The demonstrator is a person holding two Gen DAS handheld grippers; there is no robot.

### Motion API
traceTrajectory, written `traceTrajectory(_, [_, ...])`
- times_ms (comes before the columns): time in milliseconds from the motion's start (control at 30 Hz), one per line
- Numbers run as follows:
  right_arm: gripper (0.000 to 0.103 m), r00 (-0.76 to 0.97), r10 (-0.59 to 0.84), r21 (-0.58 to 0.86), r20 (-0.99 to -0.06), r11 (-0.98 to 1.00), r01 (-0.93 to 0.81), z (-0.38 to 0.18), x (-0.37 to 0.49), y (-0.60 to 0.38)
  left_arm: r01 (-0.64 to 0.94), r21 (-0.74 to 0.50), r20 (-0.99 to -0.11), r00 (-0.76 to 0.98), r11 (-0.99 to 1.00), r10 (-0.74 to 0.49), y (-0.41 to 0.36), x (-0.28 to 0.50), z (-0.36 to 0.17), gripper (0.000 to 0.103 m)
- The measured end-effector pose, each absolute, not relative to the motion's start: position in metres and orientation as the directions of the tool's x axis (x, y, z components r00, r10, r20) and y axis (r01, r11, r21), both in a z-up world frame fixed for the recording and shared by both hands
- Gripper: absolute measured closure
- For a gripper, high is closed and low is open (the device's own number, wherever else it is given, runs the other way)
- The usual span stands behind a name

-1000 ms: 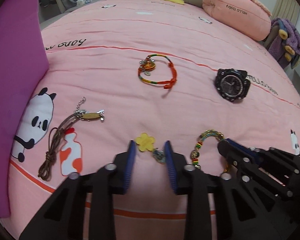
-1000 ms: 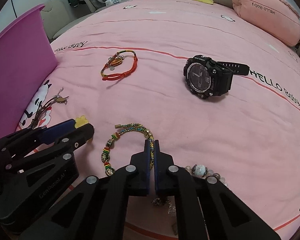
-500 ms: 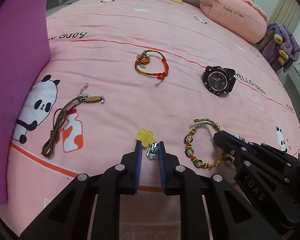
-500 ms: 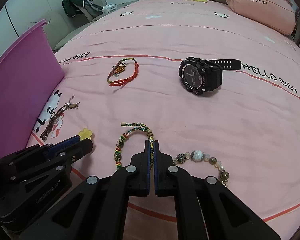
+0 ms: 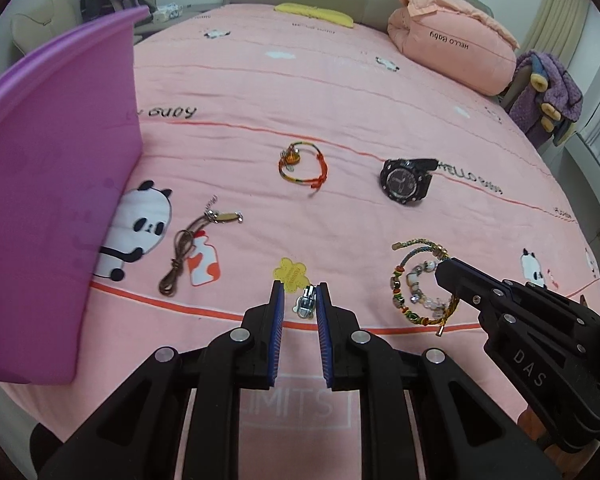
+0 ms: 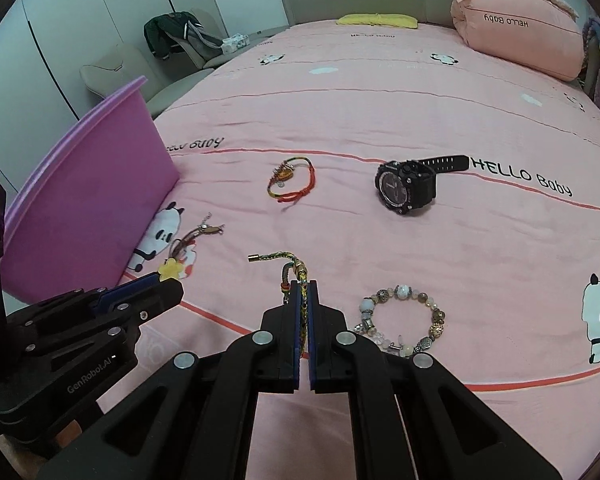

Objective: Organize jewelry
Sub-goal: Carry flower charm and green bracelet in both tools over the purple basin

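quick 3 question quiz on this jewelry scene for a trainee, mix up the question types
1. True or false: the right gripper is shut on the braided bracelet.
2. What hangs between the pads of the left gripper? A) black watch B) yellow flower keychain C) brown cord necklace
3. Fill in: the pale beaded bracelet lies on the ___ blanket.

Key
1. True.
2. B: the yellow flower keychain. The black watch and brown cord necklace lie on the blanket.
3. Pink.
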State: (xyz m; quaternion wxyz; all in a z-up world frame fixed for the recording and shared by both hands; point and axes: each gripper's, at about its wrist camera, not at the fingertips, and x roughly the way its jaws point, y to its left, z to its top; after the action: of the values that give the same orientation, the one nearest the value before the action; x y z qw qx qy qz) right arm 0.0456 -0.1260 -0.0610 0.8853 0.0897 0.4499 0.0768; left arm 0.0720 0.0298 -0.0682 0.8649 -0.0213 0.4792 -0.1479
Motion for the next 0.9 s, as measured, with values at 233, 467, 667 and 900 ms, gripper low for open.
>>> traceTrajectory(233, [0.1, 0.638, 0.262, 0.246, -0.724, 0.962, -0.115, -0.012, 0.033, -0.098, 0.253, -0.175, -0.771, 0.566, 0.951, -0.293, 0.057, 0.057, -0.017, 0.087])
traceTrajectory(467, [0.1, 0.694, 0.328, 0.262, -0.641, 0.943, -0.204, 0.043, 0.032, -0.057, 0.241, -0.152, -0.697, 0.661, 0.959, -0.276, 0.099, 0.054, 0.038, 0.087])
traceTrajectory(667, [0.1, 0.704, 0.41, 0.292, -0.58, 0.911, -0.291, 0.079, 0.044, -0.014, 0.193, -0.148, -0.64, 0.729, 0.97, -0.243, 0.145, 0.059, 0.076, 0.087])
traceTrajectory(900, [0.1, 0.684, 0.483, 0.304, -0.547, 0.876, -0.376, 0.1, 0.067, 0.047, 0.088, -0.131, -0.607, 0.781, 0.988, -0.15, 0.205, 0.066, 0.096, 0.086])
